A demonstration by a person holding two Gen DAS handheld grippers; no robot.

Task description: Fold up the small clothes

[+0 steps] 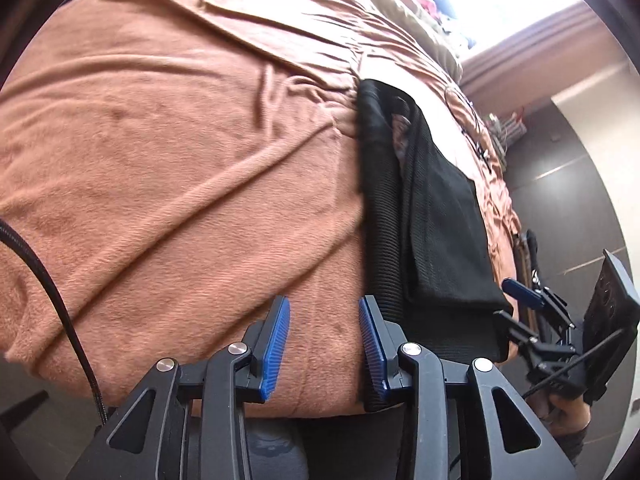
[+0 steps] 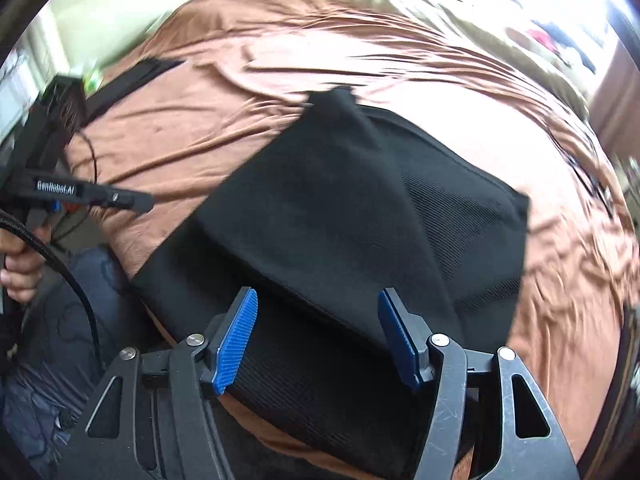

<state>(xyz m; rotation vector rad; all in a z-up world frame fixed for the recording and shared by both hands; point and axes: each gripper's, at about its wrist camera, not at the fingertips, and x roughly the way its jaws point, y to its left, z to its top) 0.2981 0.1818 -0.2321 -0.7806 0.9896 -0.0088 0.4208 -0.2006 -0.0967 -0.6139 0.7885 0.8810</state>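
Note:
A small black ribbed garment (image 2: pixel 352 220) lies partly folded on a brown blanket; it also shows in the left wrist view (image 1: pixel 424 216), right of centre. My right gripper (image 2: pixel 318 320) is open, its blue pads hovering over the garment's near edge with nothing between them. My left gripper (image 1: pixel 324 328) is open and empty over the blanket, its right pad beside the garment's left edge. The right gripper appears in the left wrist view (image 1: pixel 532 312) at the garment's near right corner. The left gripper appears in the right wrist view (image 2: pixel 80 196) at far left.
The brown blanket (image 1: pixel 160 152) covers a bed and is wrinkled all over. A beige cover (image 2: pixel 400 4) lies at the far end. A black cable (image 1: pixel 60 300) hangs at the left. Dark floor tiles (image 1: pixel 560 184) run along the bed's right side.

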